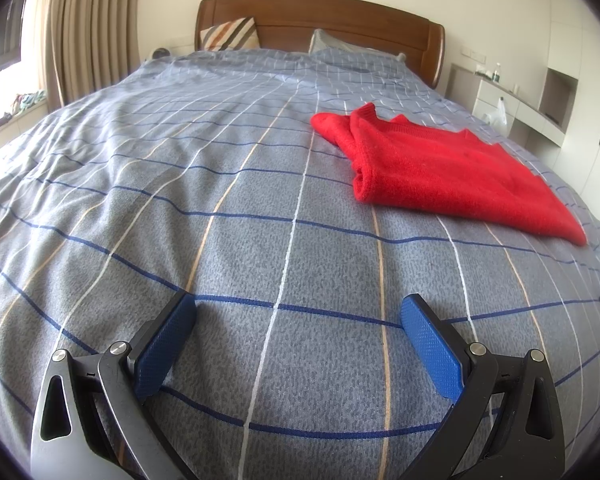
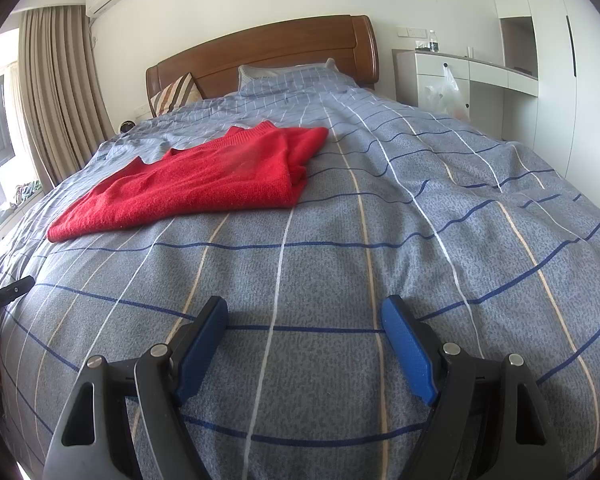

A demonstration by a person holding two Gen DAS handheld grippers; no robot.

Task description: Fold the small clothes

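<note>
Jaws spread on both grippers, empty; red sweater (image 1: 440, 168) (image 2: 204, 176) well ahead, untouched.

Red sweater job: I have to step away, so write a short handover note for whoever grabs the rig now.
Left claw: open, empty, low over the bedspread.
Right claw: open, empty, likewise.
Red sweater: lies ahead, between the two claws, apart from both.
Done: it looks already folded over along one side.
Left: probably more folds; neither claw touches it yet.
</note>
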